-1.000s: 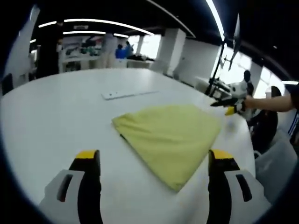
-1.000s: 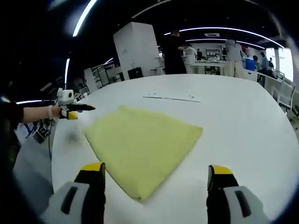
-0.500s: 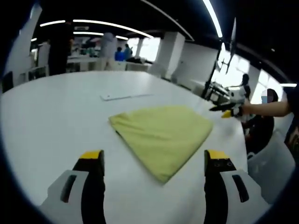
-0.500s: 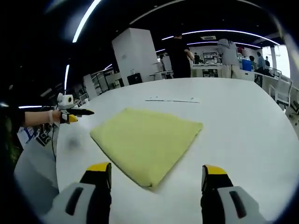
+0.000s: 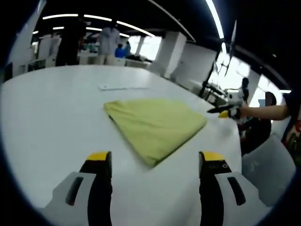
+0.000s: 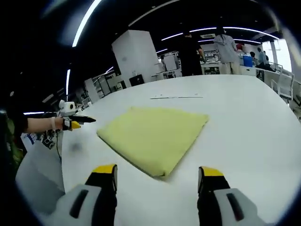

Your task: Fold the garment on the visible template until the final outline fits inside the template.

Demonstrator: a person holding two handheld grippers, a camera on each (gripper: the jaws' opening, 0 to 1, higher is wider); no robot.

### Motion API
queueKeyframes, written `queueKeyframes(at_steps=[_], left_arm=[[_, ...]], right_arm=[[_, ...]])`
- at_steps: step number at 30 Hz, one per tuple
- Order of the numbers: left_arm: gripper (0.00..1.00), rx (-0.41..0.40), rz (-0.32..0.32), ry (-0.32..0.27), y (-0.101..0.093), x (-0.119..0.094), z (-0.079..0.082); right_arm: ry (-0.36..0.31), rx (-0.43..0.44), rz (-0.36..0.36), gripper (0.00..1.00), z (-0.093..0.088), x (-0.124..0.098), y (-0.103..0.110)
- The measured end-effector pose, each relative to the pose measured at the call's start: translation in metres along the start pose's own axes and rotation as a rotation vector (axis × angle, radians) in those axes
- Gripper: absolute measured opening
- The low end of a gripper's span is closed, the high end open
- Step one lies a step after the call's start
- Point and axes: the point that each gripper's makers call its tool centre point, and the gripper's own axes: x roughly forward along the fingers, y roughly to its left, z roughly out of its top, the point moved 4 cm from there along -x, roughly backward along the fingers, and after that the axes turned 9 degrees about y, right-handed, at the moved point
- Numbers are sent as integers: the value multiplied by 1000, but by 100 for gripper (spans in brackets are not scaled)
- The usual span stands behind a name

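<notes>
1. While both grippers hang above the near edge, the big white surface [image 5: 42,117] runs wide and glossy, rounded at its sides, mostly bare.
2. The folded yellow garment [image 5: 153,125] lies flat near the middle of the surface, a tidy squarish shape with one corner pointing toward the cameras.
3. Left gripper [image 5: 153,162]: fingers spread wide, holding nothing, well short of the garment. It also pokes in at the left of the right gripper view, held by a hand [image 6: 51,124] off the surface's edge.
4. Right gripper [image 6: 157,175]: fingers wide apart too, nothing between them, just short of the garment's near corner.
5. Beyond the garment there's a thin pale strip [image 6: 176,97] lying on the surface; can't tell what it is.
6. Room is an open office: long ceiling light strips [image 6: 84,21], a white pillar [image 6: 134,56], bright windows [image 5: 230,77], people standing at benches in the back [image 6: 225,47].
</notes>
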Motion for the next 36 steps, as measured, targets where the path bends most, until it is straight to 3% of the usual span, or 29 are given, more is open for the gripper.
queueKeyframes(at_steps=[6,14,16,26,36], left_arm=[[66,-3,-13,14,-3,6,-3],[46,-36,-43,33,-5,16,-11],[45,-40,-46,35,-4,18,-13],[28,-66,-35,60,4,27,-23],[21,-87,-27,71,8,36,-29]], right_arm=[[-7,13,11,63,-1,1,2],[2,33,25,49,-2,4,2],[5,35,27,47,-2,5,1],[52,69,8,17,-18,15,-13],[40,121,4,8,-22,20,-20]])
